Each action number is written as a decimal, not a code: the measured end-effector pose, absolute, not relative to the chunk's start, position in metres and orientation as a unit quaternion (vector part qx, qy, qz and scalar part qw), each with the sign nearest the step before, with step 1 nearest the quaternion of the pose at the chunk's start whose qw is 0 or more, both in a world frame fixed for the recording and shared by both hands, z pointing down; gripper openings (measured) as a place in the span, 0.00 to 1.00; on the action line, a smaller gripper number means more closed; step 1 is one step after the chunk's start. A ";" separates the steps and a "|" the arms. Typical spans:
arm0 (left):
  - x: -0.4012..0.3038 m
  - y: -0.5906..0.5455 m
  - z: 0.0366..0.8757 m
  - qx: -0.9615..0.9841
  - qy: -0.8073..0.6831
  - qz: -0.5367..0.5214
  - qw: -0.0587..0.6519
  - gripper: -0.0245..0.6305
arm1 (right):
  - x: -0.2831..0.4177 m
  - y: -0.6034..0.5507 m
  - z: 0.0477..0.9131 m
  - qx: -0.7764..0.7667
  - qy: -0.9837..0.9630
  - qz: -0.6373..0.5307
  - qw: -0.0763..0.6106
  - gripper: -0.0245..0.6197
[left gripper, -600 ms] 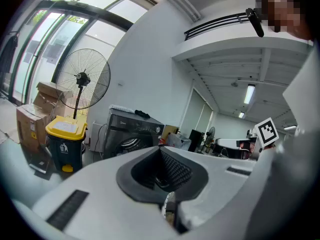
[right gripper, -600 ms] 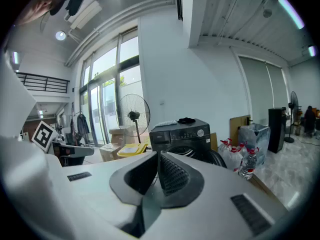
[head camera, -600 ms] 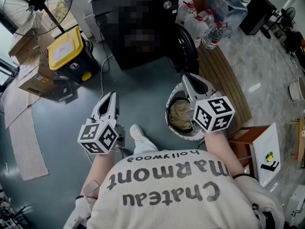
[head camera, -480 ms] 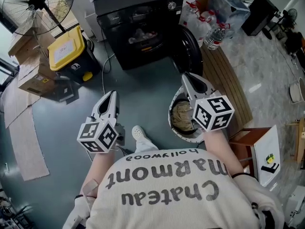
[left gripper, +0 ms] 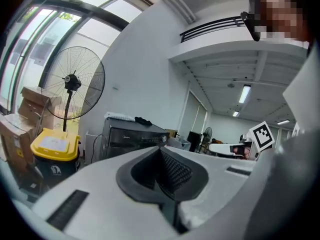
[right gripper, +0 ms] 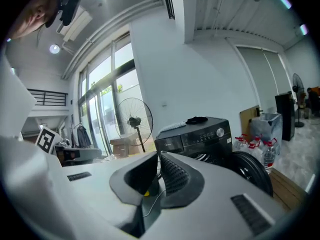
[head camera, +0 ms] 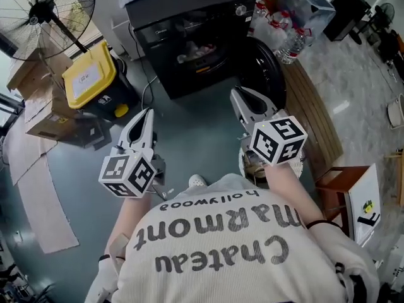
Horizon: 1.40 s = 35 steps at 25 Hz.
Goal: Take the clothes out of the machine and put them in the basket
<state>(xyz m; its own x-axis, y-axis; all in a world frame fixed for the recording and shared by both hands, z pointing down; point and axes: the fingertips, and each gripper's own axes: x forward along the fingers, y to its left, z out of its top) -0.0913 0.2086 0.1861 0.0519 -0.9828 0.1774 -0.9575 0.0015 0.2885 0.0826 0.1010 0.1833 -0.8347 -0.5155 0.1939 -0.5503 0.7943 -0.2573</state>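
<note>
Clothes [head camera: 191, 52] sit in the far machine [head camera: 189, 14] drum, likely soft, light, snaggy, so pinch a bunched fold at the opening; left gripper [head camera: 145, 115] and right gripper [head camera: 238, 98] closed, empty, near side.

Your basket [head camera: 245, 168] is nearly all tucked behind the right gripper [head camera: 240, 100] and your arm, so you only get a sliver of rim. The clothes [head camera: 192, 50] inside the machine [head camera: 189, 17] are too small and dark to tell apart. The fan [head camera: 44, 8] gets clipped by the top edge. Your shoe [head camera: 197, 180] barely peeks out from under your shirt [head camera: 221, 245].
</note>
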 end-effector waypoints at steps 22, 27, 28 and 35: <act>-0.169 0.056 0.277 0.678 -0.684 -0.009 0.270 0.05 | -0.038 -0.078 0.270 0.245 -0.930 0.241 0.130 0.10; -0.177 -0.009 0.286 0.673 -0.691 -0.010 0.265 0.05 | -0.058 -0.144 0.273 0.226 -0.939 0.236 0.110 0.10; -0.177 -0.018 0.288 0.675 -0.690 -0.017 0.261 0.05 | -0.061 -0.153 0.279 0.223 -0.938 0.241 0.107 0.10; -0.165 -0.075 0.357 0.683 -0.666 -0.033 0.298 0.05 | -0.088 -0.186 0.345 0.164 -0.945 0.279 0.054 0.10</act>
